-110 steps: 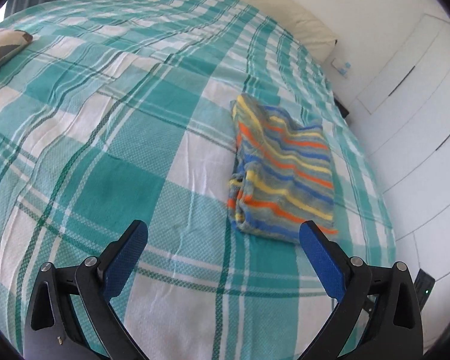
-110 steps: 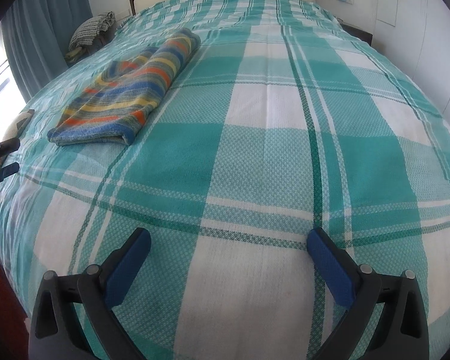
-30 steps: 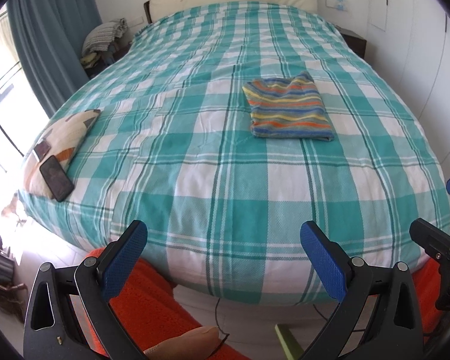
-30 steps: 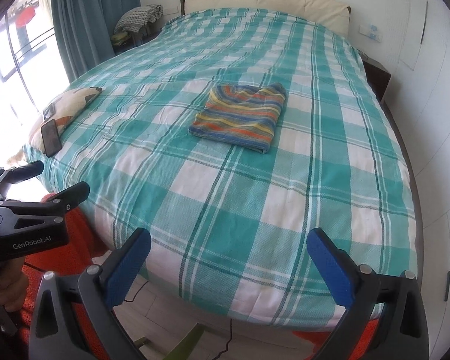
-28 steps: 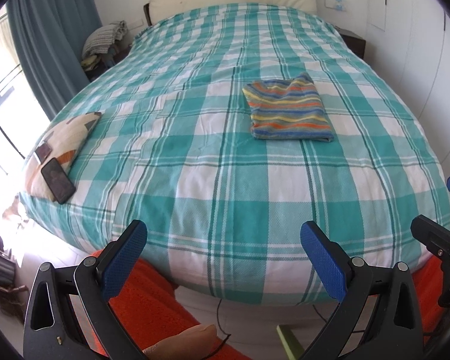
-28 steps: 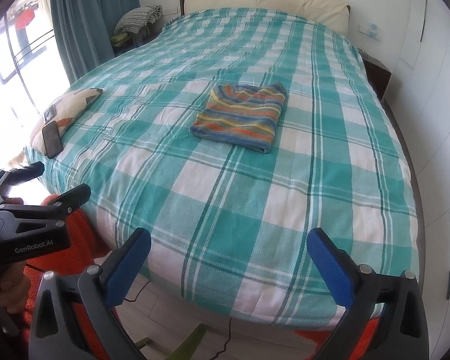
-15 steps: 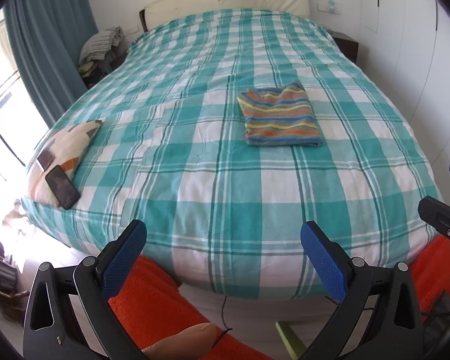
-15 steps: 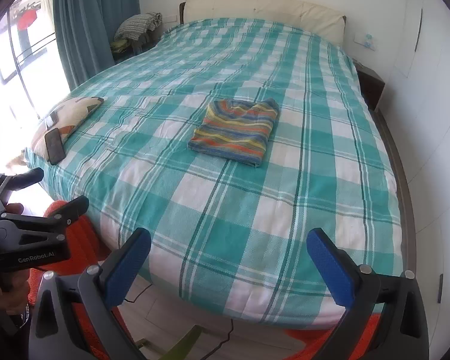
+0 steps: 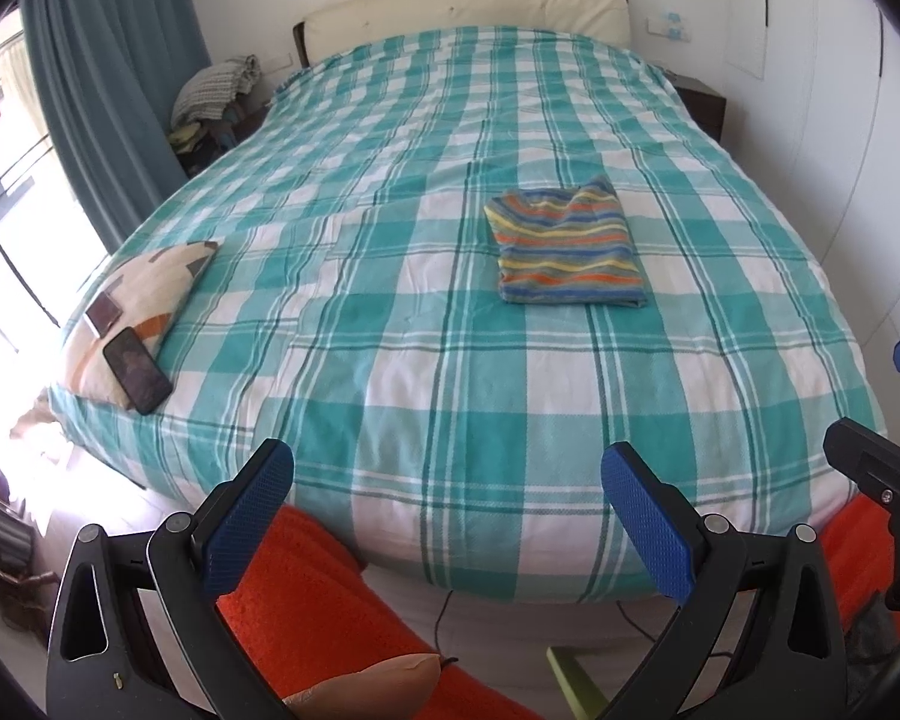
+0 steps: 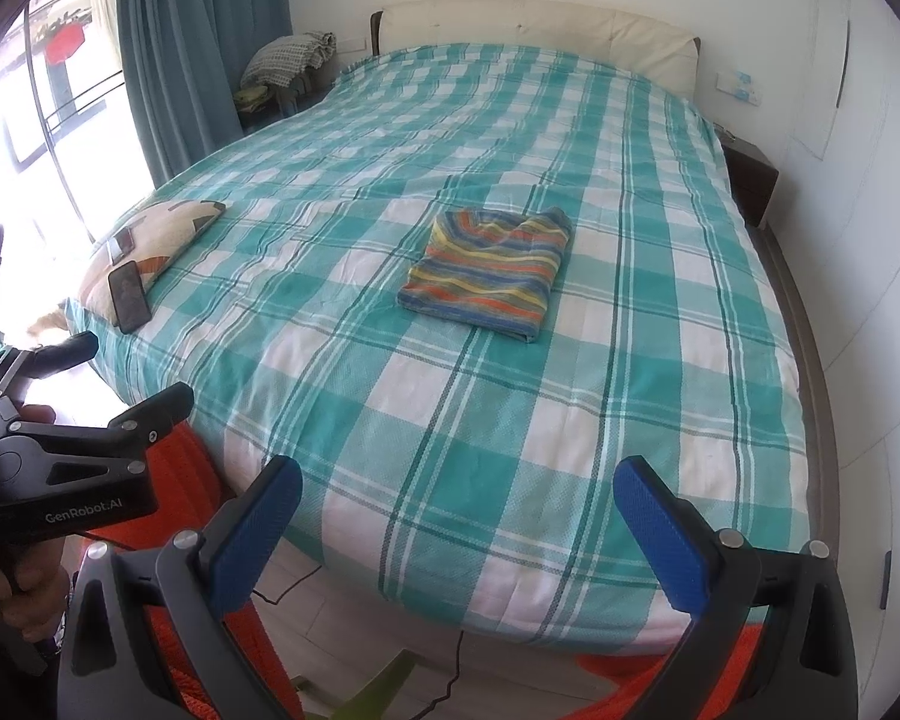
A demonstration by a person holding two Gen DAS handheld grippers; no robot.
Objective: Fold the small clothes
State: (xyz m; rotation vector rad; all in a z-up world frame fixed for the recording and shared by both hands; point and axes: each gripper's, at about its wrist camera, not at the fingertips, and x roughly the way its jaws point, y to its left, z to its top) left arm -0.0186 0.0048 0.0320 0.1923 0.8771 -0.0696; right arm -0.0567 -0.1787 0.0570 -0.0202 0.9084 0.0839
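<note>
"GenRobot.AI" on the left hand-held gripper (image 10: 84, 381)

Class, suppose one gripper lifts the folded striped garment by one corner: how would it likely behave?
The striped garment is soft knit cloth, so it would probably droop. Its stacked layers look loose, so the fold would likely open. It barely dents the checked bedspread, suggesting it is light.
</note>
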